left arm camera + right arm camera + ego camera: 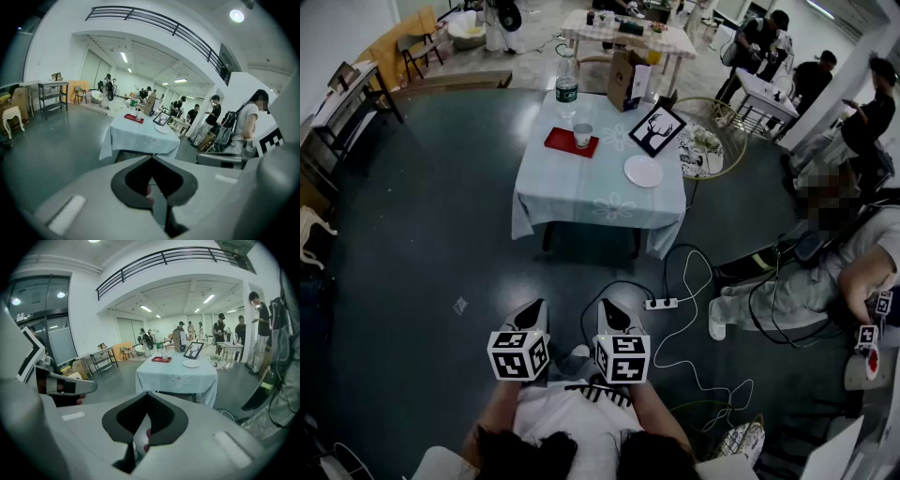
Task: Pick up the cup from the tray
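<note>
Both grippers are held low over the dark floor (pixel 412 234), side by side, well apart from the table (pixel 600 202). The left gripper (pixel 532 312) is seen closed in its own view: the jaw tips are met and nothing is gripped between them. The right gripper (pixel 612 315) is likewise closed all the way and empty. The left marker cube (pixel 518 354) and the right marker cube (pixel 622 358) are printed with black-and-white square patterns only; no letters are made out on them.

The cup (pixel 582 135) is stood upright on the red tray (pixel 561 142), toward the tray's right end. The tray is laid flat on the far left part of the table. The table is covered with a pale blue tablecloth (pixel 581 187) printed with white flower shapes.

Behind the tray a water bottle (pixel 567 89) is stood; its label is green, and the print is too small to be read. A brown paper bag (pixel 623 80) is set at the table's far edge. A framed picture (pixel 656 128) with a black deer-head silhouette is placed right of the tray. A white plate (pixel 643 171) is laid just in front of the frame.

A white power strip (pixel 661 303) with cables is seen on the floor between table and grippers. A seated person (pixel 806 281) is seen at the right.
</note>
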The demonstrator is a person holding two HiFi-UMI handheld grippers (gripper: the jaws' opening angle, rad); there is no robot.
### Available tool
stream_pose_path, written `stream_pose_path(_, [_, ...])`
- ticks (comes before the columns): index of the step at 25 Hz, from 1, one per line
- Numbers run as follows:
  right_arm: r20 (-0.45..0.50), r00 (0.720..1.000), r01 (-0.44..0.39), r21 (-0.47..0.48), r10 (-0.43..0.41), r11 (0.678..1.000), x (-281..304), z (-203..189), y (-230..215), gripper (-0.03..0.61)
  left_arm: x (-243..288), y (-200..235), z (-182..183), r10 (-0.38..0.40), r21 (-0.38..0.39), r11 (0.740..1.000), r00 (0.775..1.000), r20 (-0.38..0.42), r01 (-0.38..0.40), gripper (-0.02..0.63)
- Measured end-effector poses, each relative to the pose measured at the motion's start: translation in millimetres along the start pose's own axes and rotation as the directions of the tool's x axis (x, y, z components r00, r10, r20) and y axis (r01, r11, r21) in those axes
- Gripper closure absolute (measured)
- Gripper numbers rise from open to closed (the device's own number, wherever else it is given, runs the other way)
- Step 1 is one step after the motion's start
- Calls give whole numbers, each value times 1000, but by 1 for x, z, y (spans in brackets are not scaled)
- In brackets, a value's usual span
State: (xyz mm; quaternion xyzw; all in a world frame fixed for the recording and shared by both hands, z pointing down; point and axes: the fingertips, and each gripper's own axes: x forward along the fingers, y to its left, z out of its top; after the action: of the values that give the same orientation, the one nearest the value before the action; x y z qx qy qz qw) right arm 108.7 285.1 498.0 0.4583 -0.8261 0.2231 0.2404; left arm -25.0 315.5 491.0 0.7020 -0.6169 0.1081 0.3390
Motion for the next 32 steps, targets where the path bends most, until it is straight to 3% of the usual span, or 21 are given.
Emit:
stream_pose_path(13, [-1,1000,1,1,-1,1000,4,0,-5,554,4,-5,3,-4,6,1000,1000,2,4,614])
stream_pose_path(26, [55,998,-12,68,8,998,10,11,-18,552,8,-1,2,18,-16,1000,1000,0,-18,614])
stream_pose_path(32, [55,995,-87,73,83,994,25,23,-14,532,20,8,12,23,-19,1000,1000,-3,-23,614])
